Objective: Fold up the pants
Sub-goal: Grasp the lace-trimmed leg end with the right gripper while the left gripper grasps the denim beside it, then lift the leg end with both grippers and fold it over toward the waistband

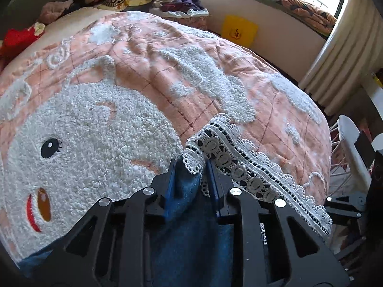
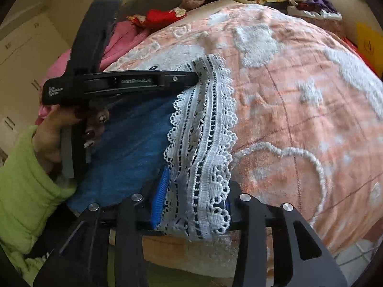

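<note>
We begin at the left, where the left gripper (image 1: 191,167) has its blue pads closed on the corner of the pants (image 1: 189,234), at the point where the blue denim meets the white lace hem (image 1: 241,165). The pants lie near the edge of the bed, on the pink blanket (image 1: 148,71), with the hem stretched between our two tools. Further right, the right gripper (image 2: 191,203) is clamped on the other end of the same hem, and there the lace is bunched thick between the pads. In our judgement the first risk is that each tool holds mostly lace, which is thin and full of holes, so the heavy denim can slip out or the trim can stretch or tear when we lift. The second risk is that only the top layer is caught, and then the fold would come open. Also, the hem hangs over the edge of the bed, so the pants may slide down if one grip loosens.
</note>
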`<state>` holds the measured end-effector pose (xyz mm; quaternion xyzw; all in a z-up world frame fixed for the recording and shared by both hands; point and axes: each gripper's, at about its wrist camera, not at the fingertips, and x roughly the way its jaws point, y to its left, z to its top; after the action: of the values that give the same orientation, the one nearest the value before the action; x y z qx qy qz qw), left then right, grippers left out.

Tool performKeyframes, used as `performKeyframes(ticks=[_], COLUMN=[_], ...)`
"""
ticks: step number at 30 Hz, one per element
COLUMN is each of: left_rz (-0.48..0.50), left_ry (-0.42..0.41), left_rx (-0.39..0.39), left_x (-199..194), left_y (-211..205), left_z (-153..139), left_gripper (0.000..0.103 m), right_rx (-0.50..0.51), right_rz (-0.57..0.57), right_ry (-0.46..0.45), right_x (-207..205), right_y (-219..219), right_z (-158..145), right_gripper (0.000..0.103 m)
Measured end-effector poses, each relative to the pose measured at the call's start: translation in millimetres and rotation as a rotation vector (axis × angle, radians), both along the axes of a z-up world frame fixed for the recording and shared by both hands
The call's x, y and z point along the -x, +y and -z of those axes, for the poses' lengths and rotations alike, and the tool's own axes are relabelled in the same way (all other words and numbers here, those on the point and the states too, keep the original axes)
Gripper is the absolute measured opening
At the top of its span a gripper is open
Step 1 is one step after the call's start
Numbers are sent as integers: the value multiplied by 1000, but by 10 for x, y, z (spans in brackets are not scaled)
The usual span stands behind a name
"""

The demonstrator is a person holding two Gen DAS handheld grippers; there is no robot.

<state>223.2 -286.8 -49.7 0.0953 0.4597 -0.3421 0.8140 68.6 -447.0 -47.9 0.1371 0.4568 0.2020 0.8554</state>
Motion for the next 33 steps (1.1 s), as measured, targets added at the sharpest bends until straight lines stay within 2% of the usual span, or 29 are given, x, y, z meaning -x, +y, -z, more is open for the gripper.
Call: performKeyframes(ticks=[2, 3, 4, 9, 15, 19, 23, 27, 30, 33], left_rz=[3, 3, 3, -8, -63, -107, -174, -296, -382, -472], left_ry=[-12, -13, -10, -9, -47, -76, -93, -39, -14, -37], left_rx=[-5, -2, 4, 77, 201, 231, 233, 226, 279, 326], left_x=[13, 17, 16, 20, 118, 207, 327, 342, 363, 388], left_y=[-7, -1, 11, 165, 612, 975, 1363, 1802, 2153, 2482], left_z=[20, 15, -1, -169, -552, -688, -644, -395, -314, -344], left_gripper=[17, 16, 14, 10, 10, 10, 11, 13, 17, 24], right_rx=[-22, -47, -72, -60, -46, -33, 16, 58, 137, 190], right_rz=[-6, -15, -30, -76, -176, -267, -373, -469, -525, -565], right_ry=[-3, -4, -15, -92, -185, -225, -231, -194, -191, -195], right_x=[-17, -21, -14, 26, 89, 46, 88, 69, 121, 191], right_y=[-18, -32, -41, 54, 430, 823, 1315, 1783, 2112, 2333], right_z=[-2, -16, -57, -368, -790, -959, -921, -708, -571, -499], right_gripper=[32, 18, 17, 17, 17, 17, 17, 17, 17, 17])
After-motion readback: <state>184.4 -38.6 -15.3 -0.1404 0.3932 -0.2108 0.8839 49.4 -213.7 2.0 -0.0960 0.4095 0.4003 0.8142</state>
